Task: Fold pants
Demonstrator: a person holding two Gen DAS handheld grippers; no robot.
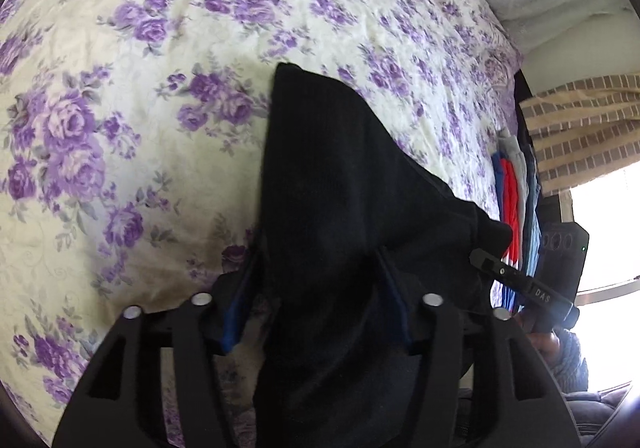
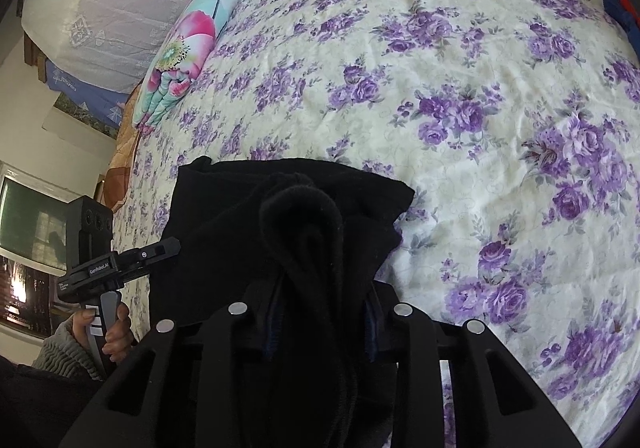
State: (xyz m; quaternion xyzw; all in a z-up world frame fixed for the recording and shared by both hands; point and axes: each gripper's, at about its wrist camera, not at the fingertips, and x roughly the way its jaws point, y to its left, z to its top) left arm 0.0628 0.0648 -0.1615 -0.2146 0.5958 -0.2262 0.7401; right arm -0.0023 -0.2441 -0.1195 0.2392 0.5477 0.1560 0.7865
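Gripping the black pants [image 1: 344, 184] in both the left gripper [image 1: 316, 304] and right gripper [image 2: 320, 312], fingers clamped on cloth, lifting them off the bed [image 1: 120, 128] for folding.

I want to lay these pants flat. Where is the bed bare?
Bare floral sheet spreads ahead of the black pants, between the floral pillow and the folded clothes stack. It is crowded only along that stack's edge.

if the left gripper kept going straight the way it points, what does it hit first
The black pants, already bunched between the left gripper fingers; beyond the cloth, probably the floral bedsheet, though depth is unclear.
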